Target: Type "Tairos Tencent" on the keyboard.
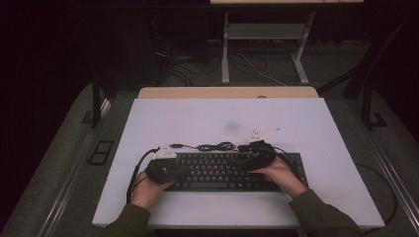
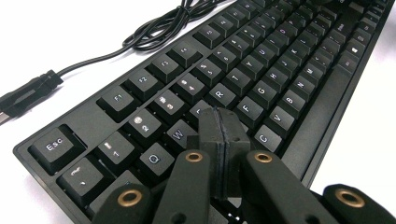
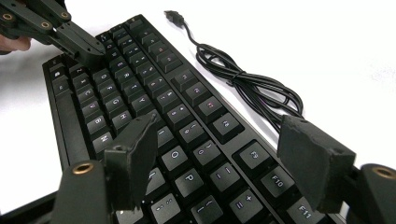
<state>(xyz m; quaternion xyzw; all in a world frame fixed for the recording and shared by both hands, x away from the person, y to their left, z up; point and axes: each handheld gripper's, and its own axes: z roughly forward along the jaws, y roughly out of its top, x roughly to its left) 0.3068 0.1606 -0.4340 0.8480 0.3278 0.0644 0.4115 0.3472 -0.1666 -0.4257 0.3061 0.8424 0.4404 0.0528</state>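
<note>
Black and full of low keys, a keyboard (image 1: 222, 171) is lying flat near the front edge of a white table (image 1: 197, 118), its long side running left to right in front of the person. Its cable (image 1: 212, 146) is trailing in a loose tangle just behind the back edge, ending in a USB plug (image 2: 25, 95) that is resting unconnected on the white surface.

At the keyboard's left end, the left gripper (image 2: 219, 140) is pointing down at the letter rows, its jaws pressed together with no gap between them and nothing caught there; the tip is sitting over the keys beside R, and whether it is actually touching a keycap is hard to make out. The same gripper is appearing in the right gripper view's upper left corner, its closed tip down among the far keys.

At the right end, the right gripper (image 3: 224, 158) is hovering over the keys around O and P with its jaws spread wide and empty, clear of the keycaps.

From above, both tools are reading as dark shapes merging with the keyboard, and the person's hands and green sleeves are partly covering its front corners. Beyond the table, the room is falling into near darkness, with desk legs (image 1: 226, 49) and floor cables (image 1: 257, 66) dimly visible.
</note>
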